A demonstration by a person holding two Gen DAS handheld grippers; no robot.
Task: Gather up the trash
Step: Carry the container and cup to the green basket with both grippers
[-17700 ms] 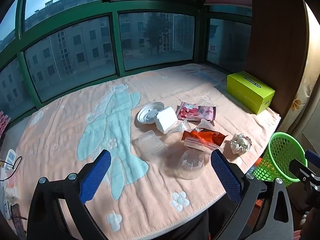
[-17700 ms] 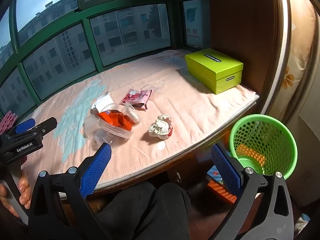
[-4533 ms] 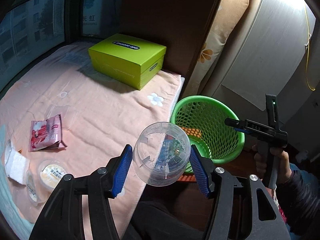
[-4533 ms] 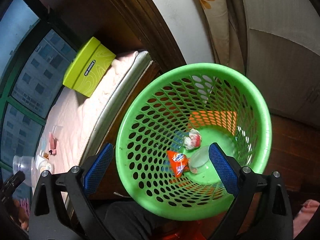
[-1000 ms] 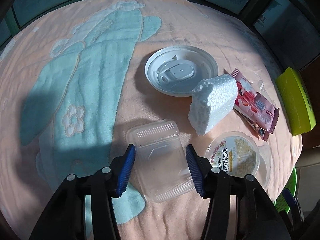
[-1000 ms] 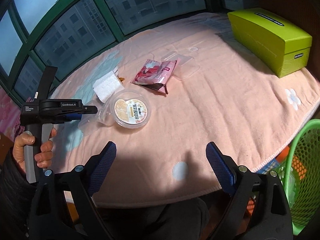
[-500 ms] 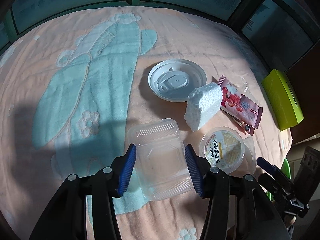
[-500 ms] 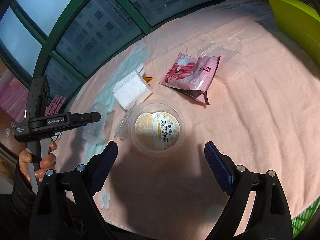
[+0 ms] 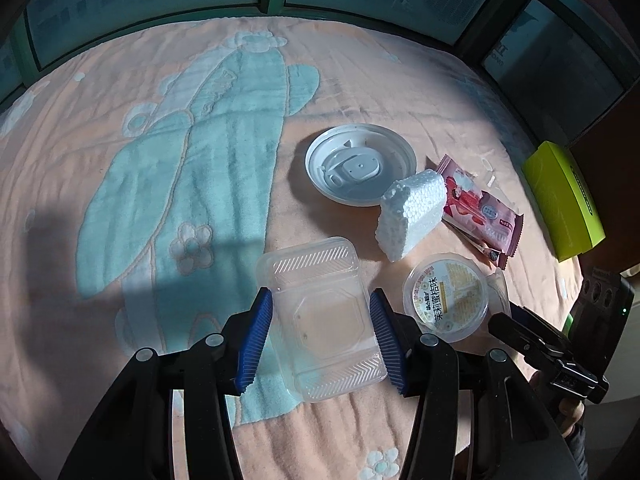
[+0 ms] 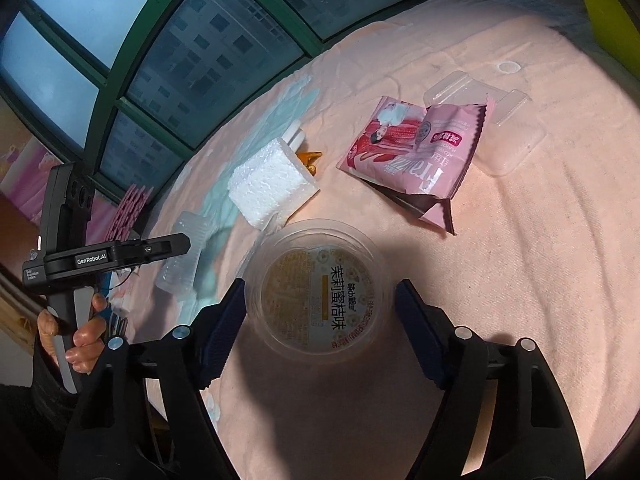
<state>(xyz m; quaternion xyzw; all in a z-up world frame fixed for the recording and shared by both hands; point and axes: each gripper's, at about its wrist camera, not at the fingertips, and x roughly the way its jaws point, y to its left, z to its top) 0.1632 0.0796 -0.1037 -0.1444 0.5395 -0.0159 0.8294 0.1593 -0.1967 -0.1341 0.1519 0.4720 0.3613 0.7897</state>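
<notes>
A clear plastic clamshell box [image 9: 320, 328] sits between the blue pads of my left gripper [image 9: 321, 296], which is shut on its two sides just above the peach blanket [image 9: 120, 320]. The same box [image 10: 184, 256] shows in the right wrist view beside the left gripper [image 10: 176, 246]. A round clear jelly cup [image 10: 312, 304] with a yellow printed lid stands on the blanket between the fingers of my right gripper [image 10: 321, 286]. Its jaws are closing around the cup, and a small gap remains on the right side. In the left wrist view the cup [image 9: 446, 296] lies right of the box.
A white foam block [image 9: 412, 212], a white round lid [image 9: 360, 168] and a pink snack wrapper [image 9: 480, 212] lie beyond the cup. A flat clear tray [image 10: 500, 128] lies behind the wrapper. A lime-green box [image 9: 564, 200] stands at the blanket's right edge. Windows line the far side.
The right gripper has come forward and tilted down over the jelly cup, and its jaws have narrowed around it. The left gripper has risen slightly with the clear box in it.
</notes>
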